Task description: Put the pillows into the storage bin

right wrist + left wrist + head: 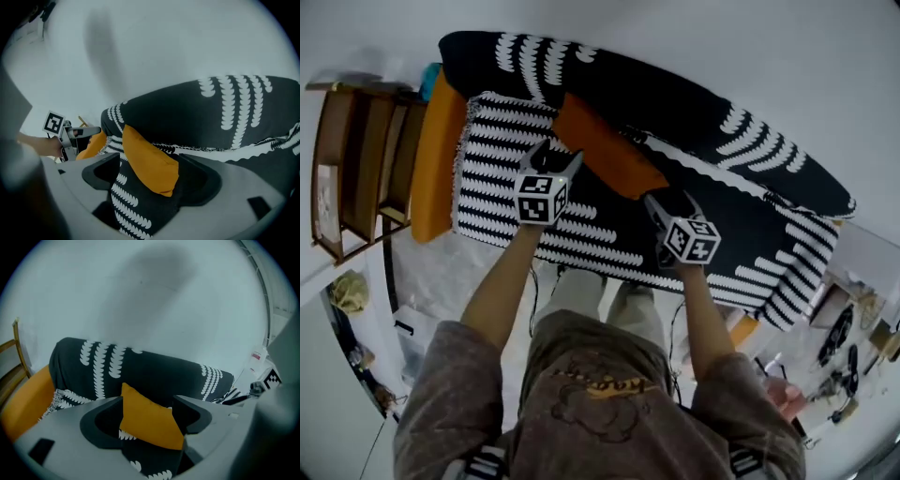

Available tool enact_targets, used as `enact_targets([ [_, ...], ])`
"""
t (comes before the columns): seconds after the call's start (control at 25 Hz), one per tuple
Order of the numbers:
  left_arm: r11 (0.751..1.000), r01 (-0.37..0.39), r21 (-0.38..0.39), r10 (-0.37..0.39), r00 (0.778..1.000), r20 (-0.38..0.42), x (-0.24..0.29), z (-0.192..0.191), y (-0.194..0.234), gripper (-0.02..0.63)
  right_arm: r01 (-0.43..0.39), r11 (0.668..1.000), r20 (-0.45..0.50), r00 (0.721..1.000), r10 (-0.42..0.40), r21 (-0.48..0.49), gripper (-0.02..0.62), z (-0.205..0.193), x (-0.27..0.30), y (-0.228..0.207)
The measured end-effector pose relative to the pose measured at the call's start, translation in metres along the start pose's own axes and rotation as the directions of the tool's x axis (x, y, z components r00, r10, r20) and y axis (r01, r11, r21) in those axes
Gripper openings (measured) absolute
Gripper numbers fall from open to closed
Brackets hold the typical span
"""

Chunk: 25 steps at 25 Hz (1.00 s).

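An orange pillow (605,145) leans against the backrest in the middle of a black-and-white patterned sofa (722,239). A second orange pillow (436,155) lies at the sofa's left end. My left gripper (555,157) hovers by the middle pillow's left end, jaws wide apart and empty. My right gripper (667,202) is at its right end, also open and empty. In the left gripper view the middle pillow (150,420) shows beyond the left gripper (147,416), untouched. In the right gripper view this pillow (150,161) shows the same way beyond the right gripper (150,176). No storage bin is in view.
A wooden shelf unit (356,169) stands left of the sofa against a white wall. Something orange (741,328) shows below the sofa's right front edge. Small clutter (844,375) lies on the floor at the right. The person stands close to the sofa's front.
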State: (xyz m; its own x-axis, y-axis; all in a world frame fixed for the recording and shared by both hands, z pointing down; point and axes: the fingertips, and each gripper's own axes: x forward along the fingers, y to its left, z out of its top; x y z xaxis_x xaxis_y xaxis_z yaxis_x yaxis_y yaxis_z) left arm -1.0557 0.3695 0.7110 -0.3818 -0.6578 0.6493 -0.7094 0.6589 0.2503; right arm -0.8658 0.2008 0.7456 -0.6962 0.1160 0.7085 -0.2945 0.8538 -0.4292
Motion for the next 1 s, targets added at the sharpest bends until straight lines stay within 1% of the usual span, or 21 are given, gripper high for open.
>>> enact_targets([
  [0.16, 0.999, 0.014, -0.046, -0.015, 1.0, -0.026, 0.069, -0.015, 0.04, 0.31, 0.07, 0.997, -0.052, 0.996, -0.068, 0.044, 0.402, -0.029, 0.052, -0.03],
  [0.32, 0.996, 0.004, -0.087, -0.009, 0.998, -0.058, 0.127, -0.036, 0.07, 0.31, 0.148, 0.987, -0.104, 0.985, -0.141, 0.065, 0.395, -0.058, 0.093, -0.059],
  [0.4, 0.994, 0.009, -0.105, -0.016, 0.998, -0.065, 0.148, -0.046, 0.077, 0.31, 0.158, 0.983, -0.104, 0.983, -0.148, 0.097, 0.387, -0.067, 0.106, -0.065],
  [0.48, 0.991, 0.033, -0.129, -0.039, 0.998, -0.051, 0.159, -0.051, 0.077, 0.309, 0.149, 0.981, -0.082, 0.987, -0.139, 0.126, 0.341, -0.068, 0.113, -0.066],
  [0.52, 0.989, 0.043, -0.14, -0.05, 0.998, -0.046, 0.161, -0.052, 0.076, 0.307, 0.138, 0.982, -0.074, 0.989, -0.129, 0.131, 0.317, -0.068, 0.115, -0.066],
  [0.6, 0.988, 0.05, -0.148, -0.059, 0.997, -0.057, 0.162, -0.054, 0.072, 0.271, 0.106, 0.986, -0.066, 0.993, -0.098, 0.128, 0.268, -0.065, 0.115, -0.062],
  [0.68, 0.989, 0.043, -0.139, -0.056, 0.994, -0.095, 0.158, -0.056, 0.067, 0.197, 0.082, 0.99, -0.062, 0.995, -0.076, 0.11, 0.212, -0.064, 0.111, -0.056],
  [0.76, 0.991, 0.043, -0.126, -0.06, 0.99, -0.13, 0.147, -0.057, 0.058, 0.142, 0.082, 0.994, -0.054, 0.995, -0.078, 0.076, 0.174, -0.064, 0.101, -0.05],
  [0.84, 0.992, 0.055, -0.11, -0.07, 0.988, -0.139, 0.127, -0.054, 0.045, 0.116, 0.094, 0.995, -0.039, 0.995, -0.092, 0.045, 0.151, -0.064, 0.084, -0.046],
  [1.0, 0.993, 0.088, -0.077, -0.096, 0.988, -0.121, 0.07, -0.031, -0.005, 0.104, 0.09, 0.995, 0.004, 0.996, -0.09, 0.038, 0.147, -0.054, 0.019, -0.044],
])
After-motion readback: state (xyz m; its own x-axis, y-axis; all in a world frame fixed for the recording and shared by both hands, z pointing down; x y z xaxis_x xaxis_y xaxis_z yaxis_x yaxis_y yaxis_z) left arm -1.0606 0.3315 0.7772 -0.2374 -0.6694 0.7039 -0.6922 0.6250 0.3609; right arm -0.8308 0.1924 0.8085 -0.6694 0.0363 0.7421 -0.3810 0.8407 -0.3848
